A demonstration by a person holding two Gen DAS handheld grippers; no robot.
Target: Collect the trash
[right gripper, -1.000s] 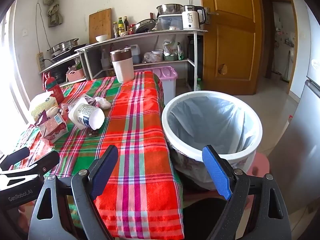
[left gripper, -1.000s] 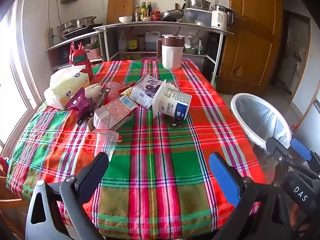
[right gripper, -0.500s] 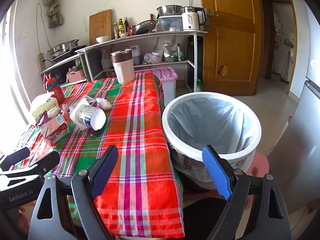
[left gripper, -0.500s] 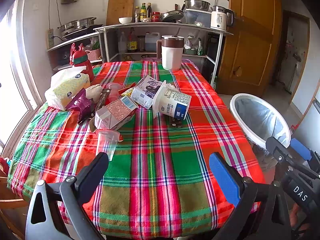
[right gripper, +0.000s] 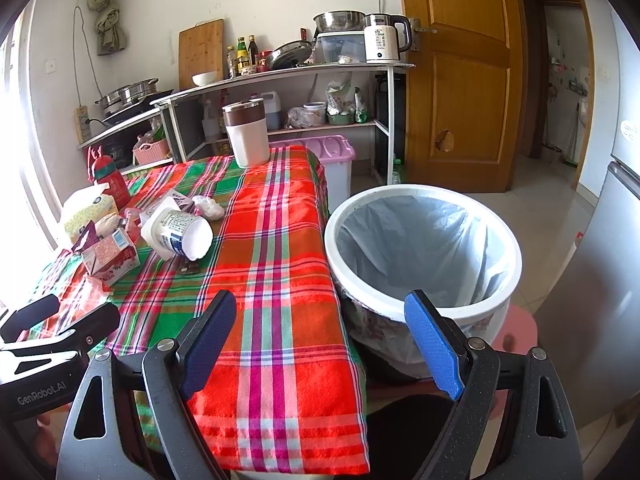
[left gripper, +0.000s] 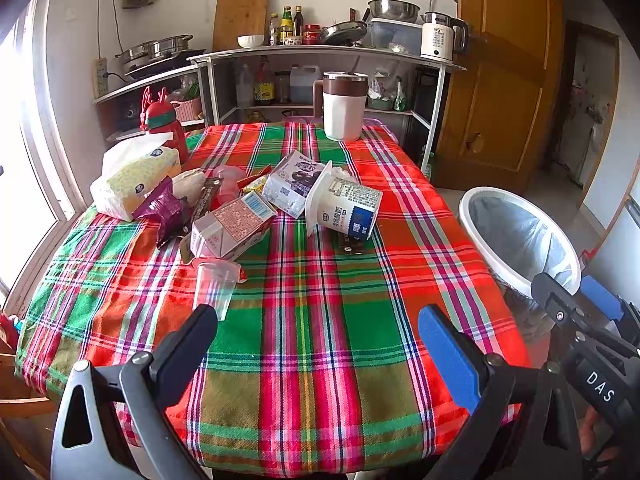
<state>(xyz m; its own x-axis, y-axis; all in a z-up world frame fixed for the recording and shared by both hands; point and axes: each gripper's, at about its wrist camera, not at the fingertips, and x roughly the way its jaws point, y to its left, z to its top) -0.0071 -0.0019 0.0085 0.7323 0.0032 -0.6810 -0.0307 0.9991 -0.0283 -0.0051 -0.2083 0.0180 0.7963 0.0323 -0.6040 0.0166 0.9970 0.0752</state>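
I hold the left gripper and right gripper spread and empty at the tabletop edge. The trash pile lies uncollected mid-table; the bin beside it looks empty, so nothing seems done.

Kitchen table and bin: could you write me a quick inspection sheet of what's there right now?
Surface: plaid tablecloth, near half bare.
Job's things: tipped yogurt tub, pink carton, clear plastic cup, purple wrapper and white pouch cluster at the far left; lined trash bin stands beside the table, nothing seen inside.
Clutter: tissue pack, red bottle, white pitcher.
Grippers: left gripper and right gripper open, holding nothing.
Cables: cords hang on the wall by a power strip.
Surroundings: shelves with cookware, kettle, wooden door.
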